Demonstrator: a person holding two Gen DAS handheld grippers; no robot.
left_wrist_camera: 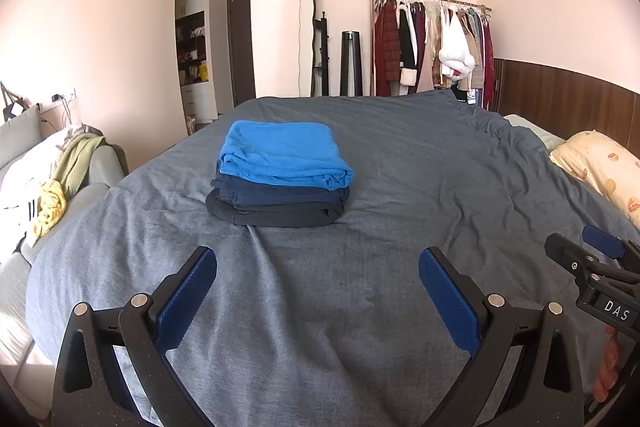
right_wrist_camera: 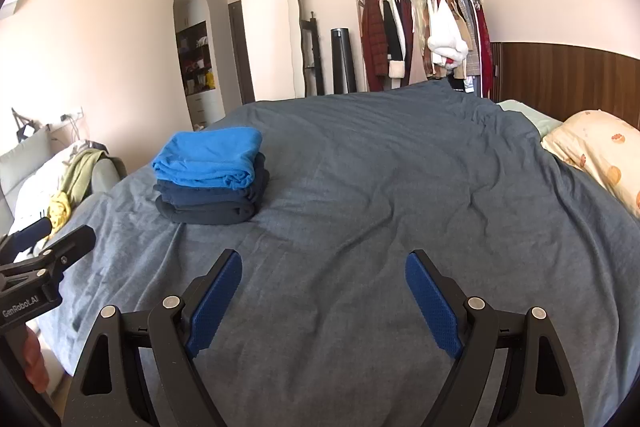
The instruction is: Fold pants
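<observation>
**Pants folded and stacked on the bed, both tongs released**

Pants sit in a neat stack of 3 folded pairs (left_wrist_camera: 280,175) on the grey-blue quilted bedcover (left_wrist_camera: 400,167): a bright blue fleece pair on top (left_wrist_camera: 280,151), a navy pair in the middle, and a charcoal pair at the bottom. In the left wrist view the stack lies straight ahead, well beyond the fingertips; in the right wrist view it lies up and to the left (right_wrist_camera: 210,177).

The left gripper (left_wrist_camera: 318,269) hovers over bare bedcover with its 2 blue-padded jaws spread wide and nothing between them. The right gripper (right_wrist_camera: 324,273) is likewise spread wide and grasps nothing. Each tool appears at the edge of the other's view, with fingers of the holding hand (left_wrist_camera: 608,367) visible beneath the right one.

A peach pillow with an orange fruit print (left_wrist_camera: 604,167) lies at the right edge of the bed. Beyond the bed stands a clothes rail hung with coats (left_wrist_camera: 432,43), beside a wavy-framed floor mirror (left_wrist_camera: 306,35).
</observation>
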